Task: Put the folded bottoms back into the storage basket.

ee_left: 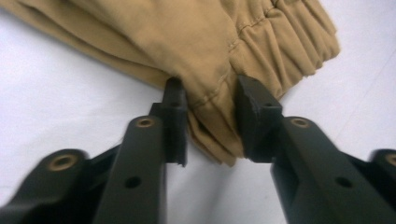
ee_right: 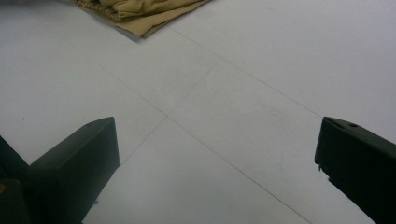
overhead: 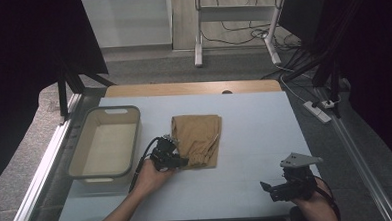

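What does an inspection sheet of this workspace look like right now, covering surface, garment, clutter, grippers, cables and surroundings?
Surface: white table top, a wooden strip along its far edge.
Job's things: folded tan garment lying flat mid-table; grey bin to its left, nothing seen inside.
Clutter: nothing seen.
Grippers: left gripper shut on the garment's folded corner; right gripper open over bare table.
Cables: black cable trailing from the left gripper.
Surroundings: power strip and loose floor wires beyond the table.

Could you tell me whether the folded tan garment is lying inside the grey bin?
No, the folded tan garment lies on the white table, beside the grey bin.
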